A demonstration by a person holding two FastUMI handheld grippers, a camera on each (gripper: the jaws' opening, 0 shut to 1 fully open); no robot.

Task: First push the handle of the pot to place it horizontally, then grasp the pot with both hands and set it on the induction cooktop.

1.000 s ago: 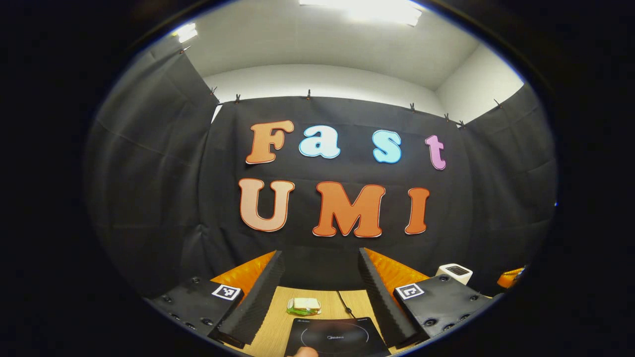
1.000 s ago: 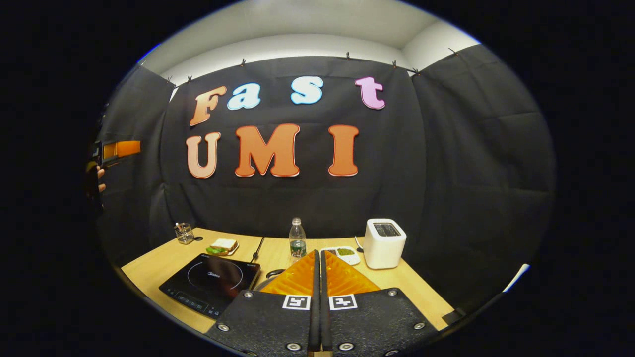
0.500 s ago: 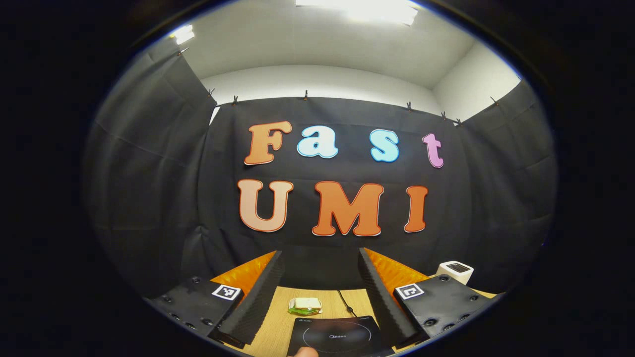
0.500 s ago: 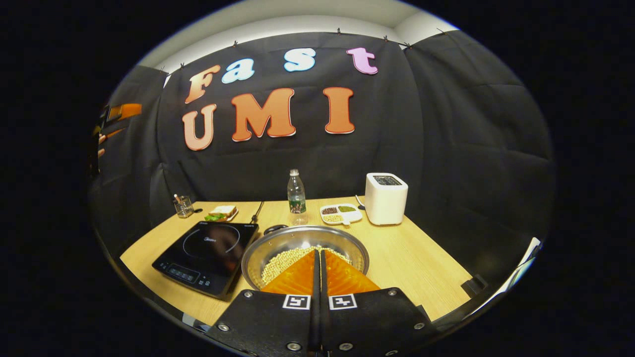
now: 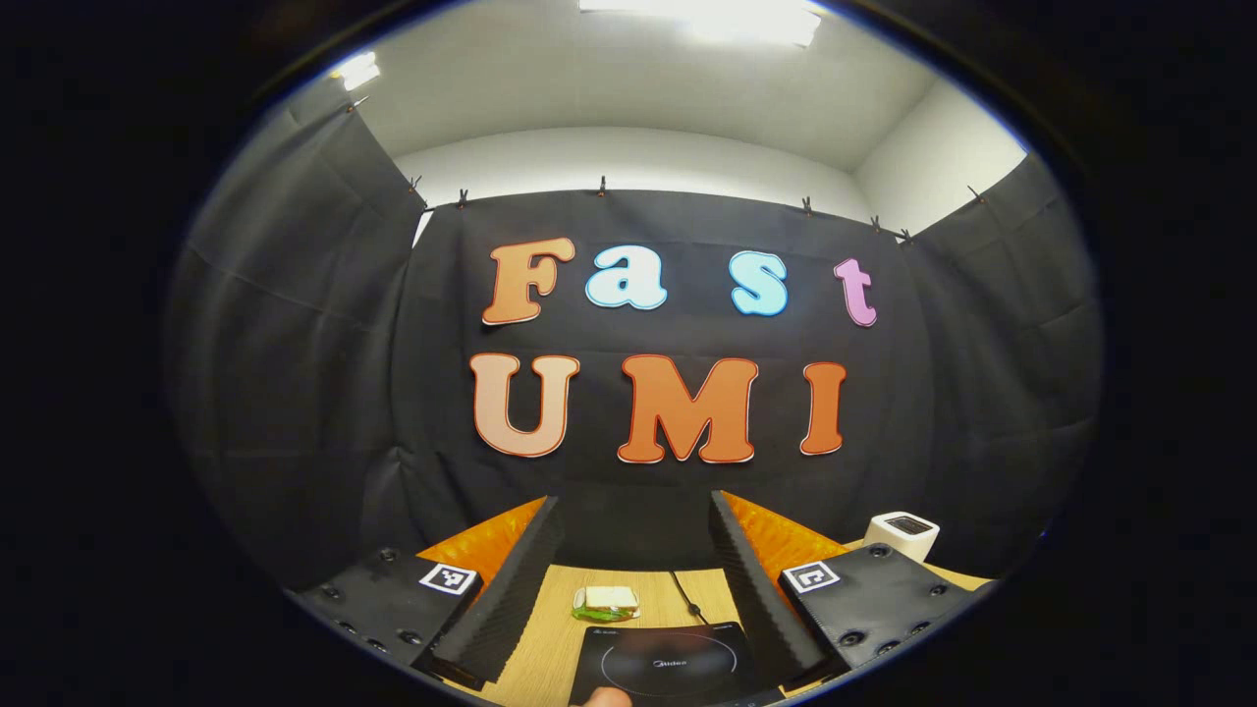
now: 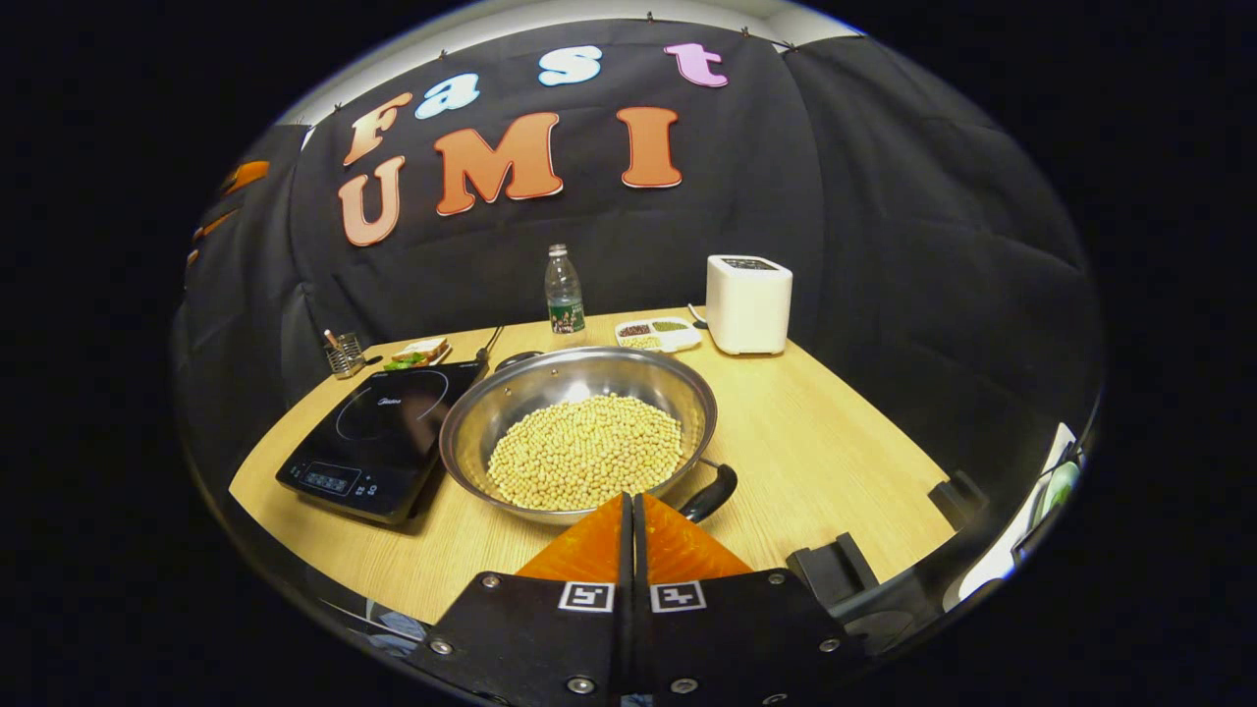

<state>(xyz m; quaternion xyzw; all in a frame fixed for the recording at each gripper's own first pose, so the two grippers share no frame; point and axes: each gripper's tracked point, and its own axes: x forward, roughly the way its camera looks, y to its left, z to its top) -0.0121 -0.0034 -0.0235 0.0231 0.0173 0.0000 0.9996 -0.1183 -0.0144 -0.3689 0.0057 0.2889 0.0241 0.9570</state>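
A steel pot [image 6: 604,375] full of pale beans [image 6: 585,450] stands on the wooden table [image 6: 825,442], just right of the black induction cooktop [image 6: 378,432]. Its black handle [image 6: 709,492] points toward me at the near right; a second handle [image 6: 516,359] shows at the far rim. My right gripper [image 6: 629,499] is shut and empty, its tips just short of the pot's near rim, left of the near handle. My left gripper [image 5: 633,501] is open and empty, held high over the cooktop [image 5: 660,666]. It also appears far off as the left gripper [image 6: 241,177].
Along the back stand a water bottle [image 6: 563,290], a white toaster [image 6: 748,302], a divided tray of beans [image 6: 656,334], a sandwich [image 6: 420,352] and a glass holder [image 6: 344,355]. Black clamps [image 6: 835,570] sit on the near right table edge. A cable [image 5: 684,599] runs behind the cooktop.
The right gripper view has tipped down, bringing the whole pot and its near handle into sight. The left gripper has barely moved.
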